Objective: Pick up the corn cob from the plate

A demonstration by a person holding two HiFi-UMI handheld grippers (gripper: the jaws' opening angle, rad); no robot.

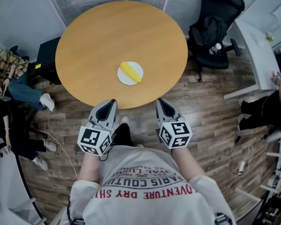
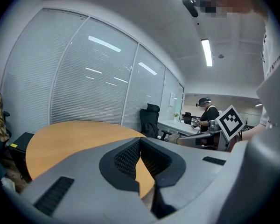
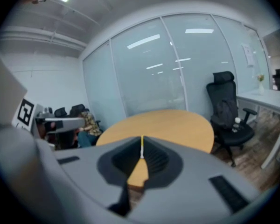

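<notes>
Hovering empty, left gripper and right gripper fingers closed, corn cob on plate

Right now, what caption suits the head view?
Left gripper and right gripper, both shut, face a table with a corn cob on a plate.

A round table stands on a wood floor. Near its front edge sits a white plate with a yellow corn cob lying across it. The left gripper and right gripper hover at the table's near rim, well short of the plate, both pointing at the table with jaws together and nothing between them. A black chair stands right of the table beside a white desk. A seated person is at the left.
</notes>
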